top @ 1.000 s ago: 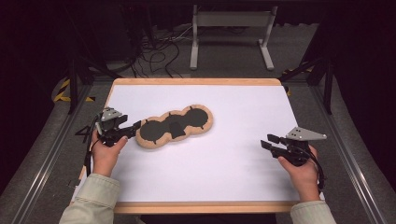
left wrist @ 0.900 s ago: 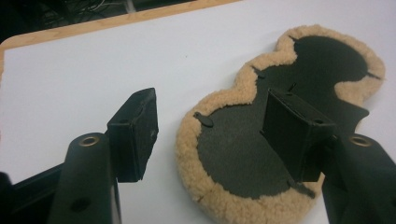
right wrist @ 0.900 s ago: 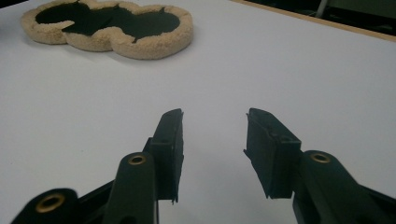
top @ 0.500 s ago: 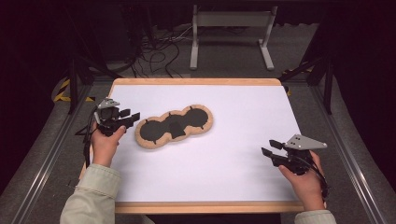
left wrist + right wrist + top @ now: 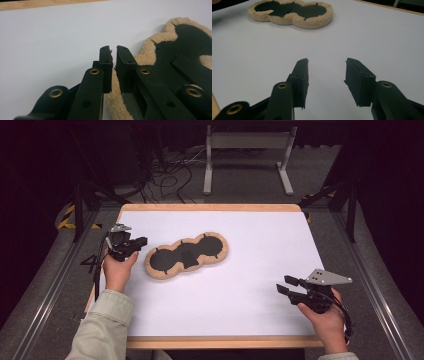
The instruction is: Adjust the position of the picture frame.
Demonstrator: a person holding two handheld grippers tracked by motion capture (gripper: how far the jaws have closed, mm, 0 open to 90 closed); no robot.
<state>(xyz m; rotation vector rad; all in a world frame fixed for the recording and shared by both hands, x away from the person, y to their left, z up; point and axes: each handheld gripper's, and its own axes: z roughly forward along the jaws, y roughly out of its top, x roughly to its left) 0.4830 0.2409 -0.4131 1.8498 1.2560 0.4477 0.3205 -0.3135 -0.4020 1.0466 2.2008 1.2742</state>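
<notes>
A tan fleece pad (image 5: pixel 220 254) with three rounded lobes and a black inner face (image 5: pixel 165 260) lies flat on the white table top, left of the middle. My left gripper (image 5: pixel 142 241) hovers just off the pad's left end, apart from it. In the left gripper view its jaws are shut to a thin slit (image 5: pixel 113 50) with nothing between them, and the fleece pad's edge (image 5: pixel 147 52) lies right behind them. My right gripper (image 5: pixel 283 285) stands open over bare table near the front right. In the right gripper view the right gripper (image 5: pixel 327 63) is empty, with the fleece pad (image 5: pixel 312 22) far ahead.
The white sheet (image 5: pixel 250 310) covers a wooden board (image 5: pixel 220 341) whose edges show at front and back. A metal frame (image 5: pixel 247 142) and loose cables (image 5: pixel 170 175) lie on the floor beyond the table. Rails (image 5: pixel 385 295) run along both sides.
My left gripper has drawn back from the pad's left end, up and to the left. My right gripper has moved nearer the front edge. The pad has stayed put.
</notes>
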